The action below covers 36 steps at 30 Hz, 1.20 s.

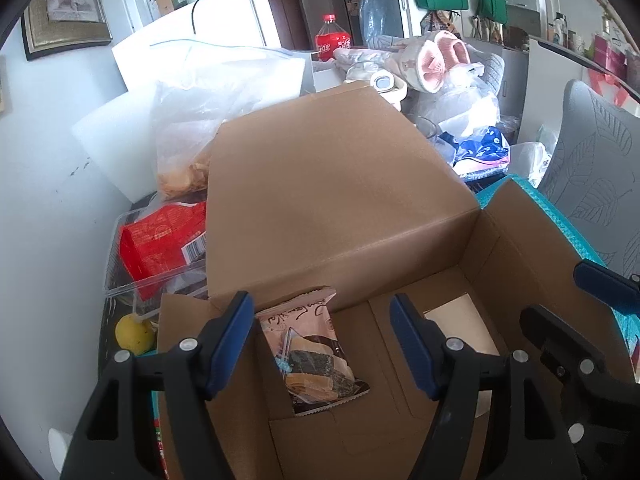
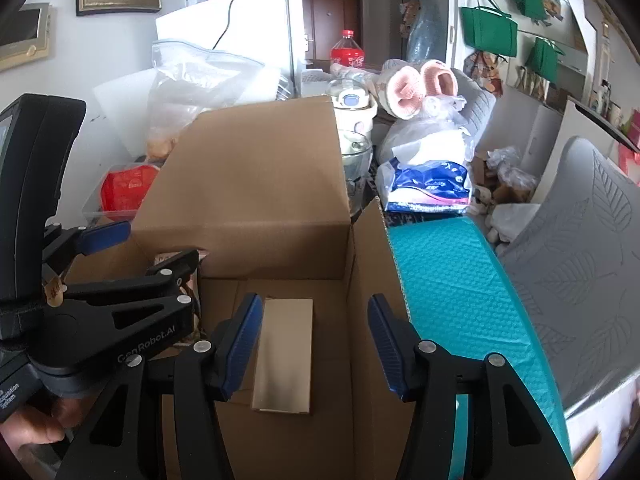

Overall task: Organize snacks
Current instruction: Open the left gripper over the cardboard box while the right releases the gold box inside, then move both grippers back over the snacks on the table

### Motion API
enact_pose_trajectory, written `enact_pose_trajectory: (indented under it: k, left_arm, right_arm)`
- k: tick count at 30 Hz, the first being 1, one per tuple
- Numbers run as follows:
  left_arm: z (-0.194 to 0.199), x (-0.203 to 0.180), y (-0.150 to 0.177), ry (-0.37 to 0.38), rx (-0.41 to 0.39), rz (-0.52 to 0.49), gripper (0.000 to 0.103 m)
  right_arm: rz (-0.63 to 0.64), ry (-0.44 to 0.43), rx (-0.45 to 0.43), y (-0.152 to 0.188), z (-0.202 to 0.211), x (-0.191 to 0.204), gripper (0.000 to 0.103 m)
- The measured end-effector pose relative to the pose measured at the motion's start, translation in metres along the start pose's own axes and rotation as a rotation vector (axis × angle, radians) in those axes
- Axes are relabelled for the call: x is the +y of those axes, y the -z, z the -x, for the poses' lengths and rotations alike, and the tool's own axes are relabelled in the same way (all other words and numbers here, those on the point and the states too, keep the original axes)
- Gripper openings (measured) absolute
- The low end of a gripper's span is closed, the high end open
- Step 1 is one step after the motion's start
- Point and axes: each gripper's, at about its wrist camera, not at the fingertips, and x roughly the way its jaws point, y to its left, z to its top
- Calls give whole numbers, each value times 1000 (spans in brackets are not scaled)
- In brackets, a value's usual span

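An open brown cardboard box [image 1: 344,208] fills both views, its far flap standing up [image 2: 256,184]. A pink snack packet [image 1: 312,354] lies on the box floor at the left side. A flat beige packet [image 2: 285,354] lies on the floor at the right side; it also shows in the left wrist view [image 1: 460,326]. My left gripper [image 1: 322,346] is open above the pink packet and holds nothing. My right gripper [image 2: 314,346] is open above the beige packet and holds nothing. The left gripper also shows in the right wrist view [image 2: 142,250].
A red snack pack [image 1: 160,240] sits in a clear tray left of the box, beside a yellow fruit [image 1: 134,334] and a clear bag of snacks [image 1: 188,136]. A teal padded mailer [image 2: 472,308] lies right of the box. A cola bottle [image 2: 347,53] and bags stand behind.
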Motion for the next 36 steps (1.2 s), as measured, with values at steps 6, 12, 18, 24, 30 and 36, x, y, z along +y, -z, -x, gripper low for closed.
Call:
enact_pose_trajectory:
  k: [6, 12, 18, 24, 30, 36]
  left_arm:
    - [20, -14, -1, -10, -50, -17, 70]
    - [44, -29, 0, 82, -95, -34, 70]
    - [66, -51, 4, 132, -134, -76, 70]
    - [99, -67, 10, 207, -197, -101, 70]
    - [127, -88, 22, 278, -231, -155, 70]
    - [148, -109, 33, 371, -234, -202, 70]
  right_arm:
    - [-7, 71, -18, 2, 20, -8, 55]
    - [-42, 135, -51, 8, 51, -23, 55]
    - [-72, 215, -94, 18, 86, -36, 55]
    - [-141, 267, -157, 36, 131, -53, 55]
    - [-191, 330, -202, 57, 173, -68, 55]
    - [-219, 386, -214, 84, 204, -76, 63]
